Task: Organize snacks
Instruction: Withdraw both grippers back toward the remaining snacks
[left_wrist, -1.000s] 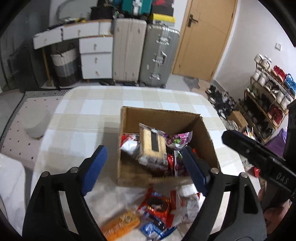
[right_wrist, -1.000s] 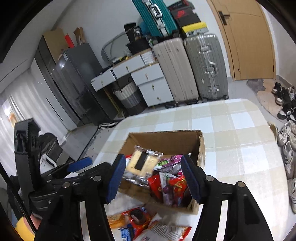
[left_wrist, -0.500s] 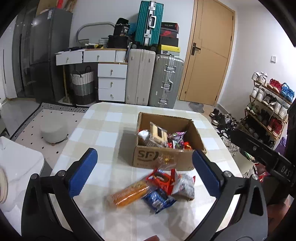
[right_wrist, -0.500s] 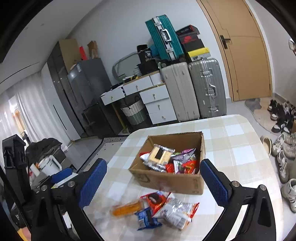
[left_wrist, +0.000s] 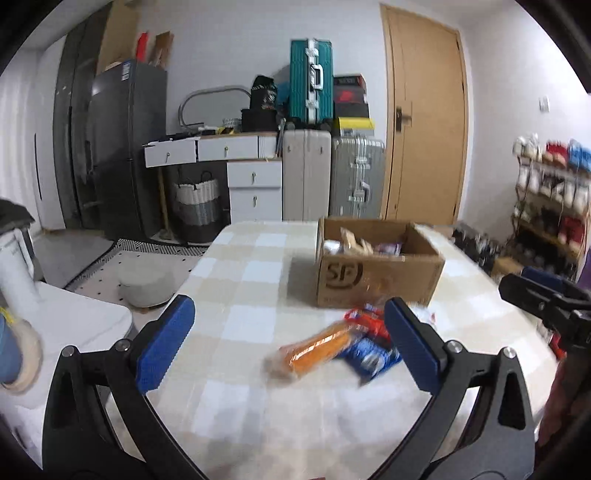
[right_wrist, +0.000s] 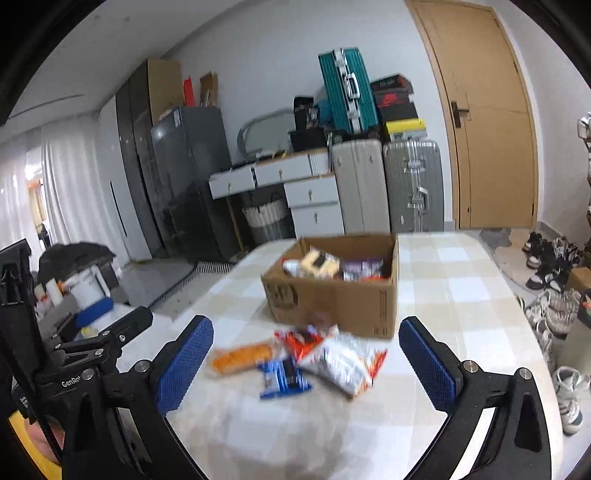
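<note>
The left gripper (left_wrist: 288, 339) occupies the lower frame, blue pads spread wide with nothing between them. At centre right, a cardboard box (left_wrist: 376, 273) containing snacks stands on the checked table (left_wrist: 251, 295). Below it lie an orange packet (left_wrist: 317, 349), a blue packet (left_wrist: 369, 356) and a red packet (left_wrist: 365, 317), blurred. The right gripper (left_wrist: 546, 299) enters at the right edge.

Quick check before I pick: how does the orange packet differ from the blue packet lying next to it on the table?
The orange packet is long and tube-like; the blue packet is shorter, flatter and squarer. The orange packet lies farthest left of the loose pile, lengthwise across the table; the blue packet sits nearest the grippers, beside the red and white bags. Both lie outside the cardboard box, ungripped, and both are blurred, so labels can't be read.
</note>
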